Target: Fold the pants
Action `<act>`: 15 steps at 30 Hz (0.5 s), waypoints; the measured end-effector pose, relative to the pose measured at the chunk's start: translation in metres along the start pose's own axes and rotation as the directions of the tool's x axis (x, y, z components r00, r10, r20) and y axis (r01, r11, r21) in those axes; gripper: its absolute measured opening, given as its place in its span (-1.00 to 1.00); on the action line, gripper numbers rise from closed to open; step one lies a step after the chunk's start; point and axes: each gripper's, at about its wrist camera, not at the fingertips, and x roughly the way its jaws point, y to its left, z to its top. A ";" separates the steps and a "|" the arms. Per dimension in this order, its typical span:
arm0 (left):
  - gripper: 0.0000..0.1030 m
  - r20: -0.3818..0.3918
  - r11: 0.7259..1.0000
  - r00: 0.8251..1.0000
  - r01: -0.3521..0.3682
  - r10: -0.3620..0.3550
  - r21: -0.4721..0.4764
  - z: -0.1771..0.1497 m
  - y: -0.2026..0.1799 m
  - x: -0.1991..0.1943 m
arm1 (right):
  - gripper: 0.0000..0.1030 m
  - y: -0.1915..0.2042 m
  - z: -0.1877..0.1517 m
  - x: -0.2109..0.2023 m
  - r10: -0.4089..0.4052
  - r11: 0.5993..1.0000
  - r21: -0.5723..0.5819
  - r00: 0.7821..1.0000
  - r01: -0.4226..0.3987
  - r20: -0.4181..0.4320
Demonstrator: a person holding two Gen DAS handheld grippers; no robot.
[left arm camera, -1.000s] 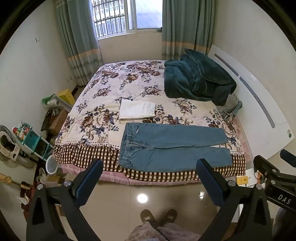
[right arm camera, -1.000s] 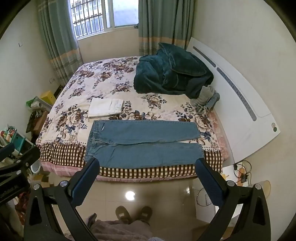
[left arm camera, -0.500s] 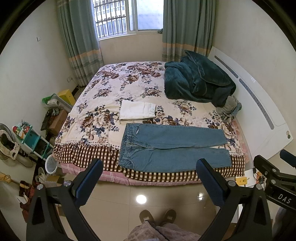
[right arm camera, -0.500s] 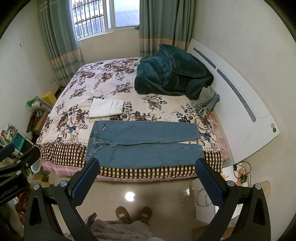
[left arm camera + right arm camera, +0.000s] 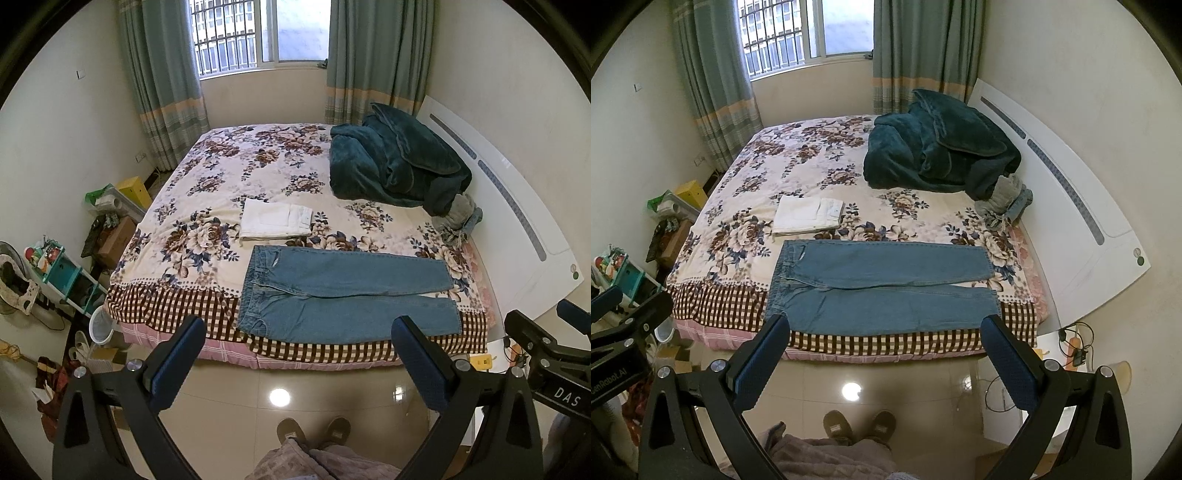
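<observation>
Daylight from one barred window, framed by two green curtains, falls on a bed with a floral cover and a checked border along its near edge. One pair of blue jeans lies flat and unfolded across that near edge at 12 o'clock in the left wrist view, waistband toward 9 o'clock, both legs running toward 3 o'clock and lying side by side. One folded white garment sits just beyond the waistband, apart from the denim. One heap of dark teal blanket fills the far corner at 1 o'clock, beside the white headboard, with a small bundle of grey and blue clothes at its foot.

Two tongs are raised over the glossy tiled floor, well short of the bed. The left tongs are spread wide with nothing between the two blue pads; the right tongs stand equally wide and hold nothing. Each tool also shows at the edge of the other's view. Two slippered feet of the person appear at 6 o'clock. Clutter, including a teal shelf unit and one yellow box, lines the wall at 9 o'clock.
</observation>
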 end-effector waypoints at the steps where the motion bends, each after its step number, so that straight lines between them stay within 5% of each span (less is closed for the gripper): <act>1: 1.00 -0.001 1.000 1.000 0.003 -0.003 -0.001 0.000 0.000 0.000 | 1.00 0.001 0.001 -0.001 -0.001 1.000 0.001 1.000 0.001 0.000; 15: 1.00 -0.001 1.000 1.000 0.009 -0.009 -0.005 0.013 0.001 -0.005 | 1.00 0.006 -0.001 -0.004 -0.001 1.000 0.000 1.000 0.001 0.003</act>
